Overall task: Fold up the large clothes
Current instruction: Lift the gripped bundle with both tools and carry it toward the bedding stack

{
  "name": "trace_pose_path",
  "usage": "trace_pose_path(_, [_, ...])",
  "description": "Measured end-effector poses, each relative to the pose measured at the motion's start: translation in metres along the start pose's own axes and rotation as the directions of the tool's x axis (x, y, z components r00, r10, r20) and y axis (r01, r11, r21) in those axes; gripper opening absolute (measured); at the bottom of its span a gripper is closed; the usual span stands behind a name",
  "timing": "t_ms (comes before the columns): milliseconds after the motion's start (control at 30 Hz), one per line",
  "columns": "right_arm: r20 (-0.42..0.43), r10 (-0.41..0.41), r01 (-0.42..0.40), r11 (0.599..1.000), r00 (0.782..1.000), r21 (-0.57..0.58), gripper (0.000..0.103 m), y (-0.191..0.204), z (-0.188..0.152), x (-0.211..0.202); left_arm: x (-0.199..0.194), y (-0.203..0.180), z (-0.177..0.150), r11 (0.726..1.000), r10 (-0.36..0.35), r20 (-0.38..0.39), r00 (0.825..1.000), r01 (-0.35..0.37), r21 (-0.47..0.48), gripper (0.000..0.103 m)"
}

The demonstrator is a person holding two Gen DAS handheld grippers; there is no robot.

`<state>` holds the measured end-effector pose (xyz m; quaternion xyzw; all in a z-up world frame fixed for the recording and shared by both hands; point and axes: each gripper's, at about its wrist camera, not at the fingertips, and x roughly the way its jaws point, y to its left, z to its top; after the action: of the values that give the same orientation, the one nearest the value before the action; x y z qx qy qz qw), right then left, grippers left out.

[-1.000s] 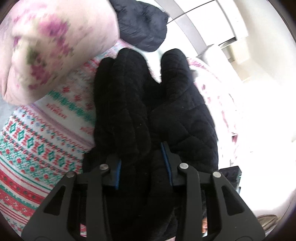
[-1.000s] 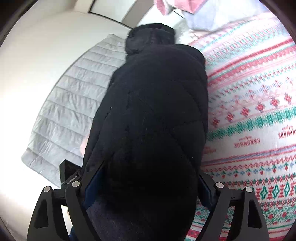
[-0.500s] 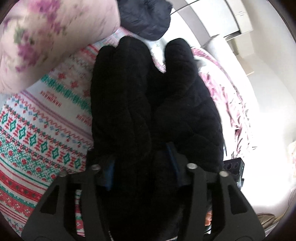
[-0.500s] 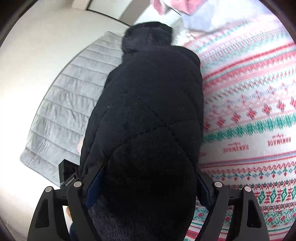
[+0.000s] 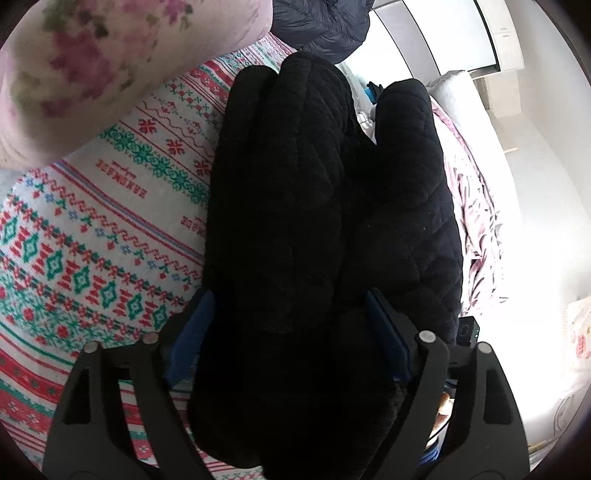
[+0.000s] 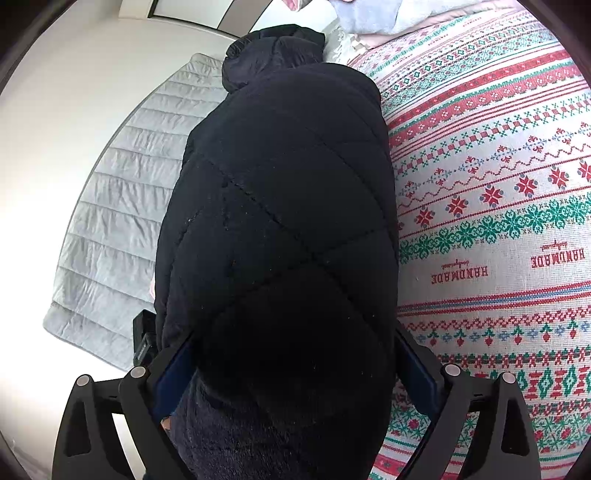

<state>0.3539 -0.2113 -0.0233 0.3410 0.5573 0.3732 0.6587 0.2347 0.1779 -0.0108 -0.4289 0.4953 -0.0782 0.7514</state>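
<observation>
A black quilted jacket [image 5: 314,184] lies bundled lengthwise on the patterned bedspread [image 5: 92,240]. Two rounded lobes of it point away from me. My left gripper [image 5: 288,295] straddles the jacket's near end. Its jaws are opening, the fabric lies between them and the blue pads [image 5: 192,332] show beside the cloth. In the right wrist view the same jacket [image 6: 280,221] fills the middle as one thick roll. My right gripper [image 6: 295,332] stands wide around the roll. Its jaws are opening too, with the blue pads [image 6: 417,365] bare at both sides.
A pink floral quilt [image 5: 92,66] is heaped at the upper left, and a dark navy puffer garment [image 5: 321,22] lies beyond the jacket. Crumpled pink bedding [image 5: 476,206] runs along the right. A grey quilted mat [image 6: 110,221] covers the floor left of the bedspread [image 6: 498,221].
The left jaws have spread from a narrow pinch on the fabric to a wide stance. The right jaws widened a little. Both grippers sank slightly toward the bed.
</observation>
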Motion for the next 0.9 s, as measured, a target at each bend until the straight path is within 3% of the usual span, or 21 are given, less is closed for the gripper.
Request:
trace_pose_path(300, [-0.007, 0.037, -0.036, 0.997, 0.999, 0.062, 0.101, -0.012, -0.004, 0.005, 0.017, 0.009, -0.003, 0.999, -0.012, -0.022, 1.0, 0.011, -0.035, 0.092])
trace_pose_path(367, [-0.002, 0.021, -0.021, 0.999, 1.0, 0.032, 0.102, -0.006, -0.005, 0.005, 0.017, 0.004, -0.003, 1.0, 0.001, -0.007, 1.0, -0.001, -0.005, 0.084])
trace_pose_path(433, [0.002, 0.005, -0.005, 1.0, 1.0, 0.003, 0.102, 0.001, -0.007, 0.006, 0.016, -0.009, -0.005, 0.998, 0.009, 0.027, 1.0, -0.011, 0.055, 0.063])
trace_pose_path(533, [0.015, -0.008, 0.008, 1.0, 1.0, -0.019, 0.101, 0.006, -0.008, 0.006, 0.015, -0.021, -0.009, 0.994, 0.021, 0.066, 0.998, -0.028, 0.103, 0.055])
trace_pose_path(667, [0.015, -0.007, 0.008, 1.0, 1.0, -0.011, 0.1, 0.005, -0.007, 0.006, 0.018, -0.015, -0.004, 0.998, 0.002, 0.037, 0.999, -0.005, 0.059, 0.061])
trace_pose_path(733, [0.014, -0.009, 0.009, 1.0, 1.0, -0.013, 0.1, 0.004, -0.007, 0.005, 0.018, -0.004, 0.001, 1.0, 0.005, 0.015, 1.0, -0.005, -0.004, 0.078])
trace_pose_path(900, [0.008, -0.01, 0.01, 1.0, 1.0, -0.004, 0.1, 0.003, -0.005, 0.006, 0.015, 0.004, 0.016, 0.997, -0.013, -0.026, 1.0, 0.011, -0.074, 0.083])
